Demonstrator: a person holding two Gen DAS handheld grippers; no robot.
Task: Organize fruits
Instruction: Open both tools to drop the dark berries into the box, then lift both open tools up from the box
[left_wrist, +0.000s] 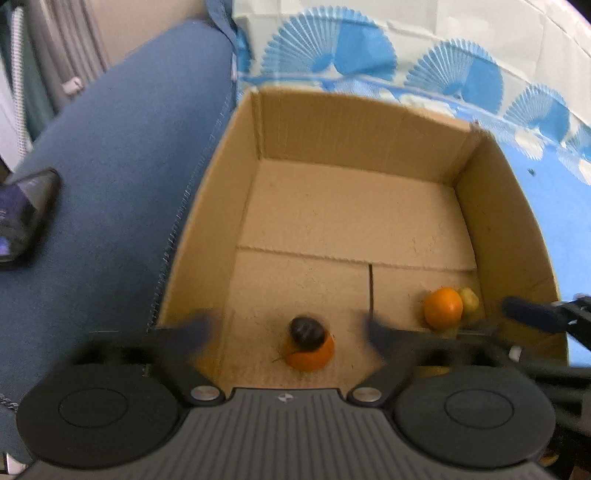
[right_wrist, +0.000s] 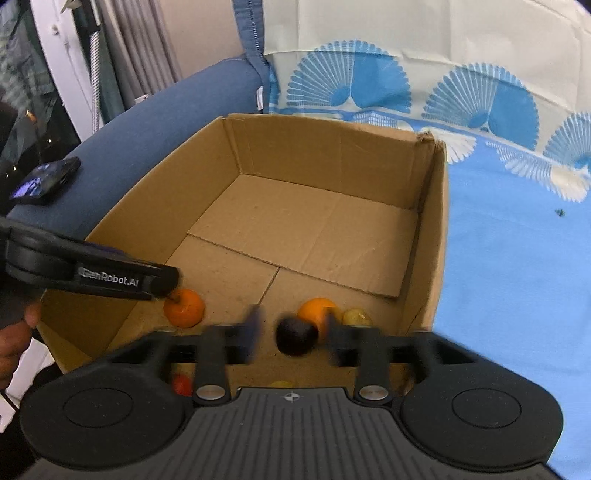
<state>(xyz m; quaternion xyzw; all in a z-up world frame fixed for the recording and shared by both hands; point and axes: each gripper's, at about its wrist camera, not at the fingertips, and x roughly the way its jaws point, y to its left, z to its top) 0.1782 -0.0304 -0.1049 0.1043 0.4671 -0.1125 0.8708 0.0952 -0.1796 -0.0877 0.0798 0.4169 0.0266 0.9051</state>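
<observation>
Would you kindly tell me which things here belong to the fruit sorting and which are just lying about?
Job: cardboard box; two oranges; two dark fruits; yellow fruit; red fruit.
Lying about: phone; blue cushion; patterned cloth.

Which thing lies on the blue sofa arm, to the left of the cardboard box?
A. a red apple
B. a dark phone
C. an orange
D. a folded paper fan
B. In the right wrist view a dark phone with a lit screen lies on the blue sofa arm, left of the cardboard box; the oranges are inside the box.
</observation>
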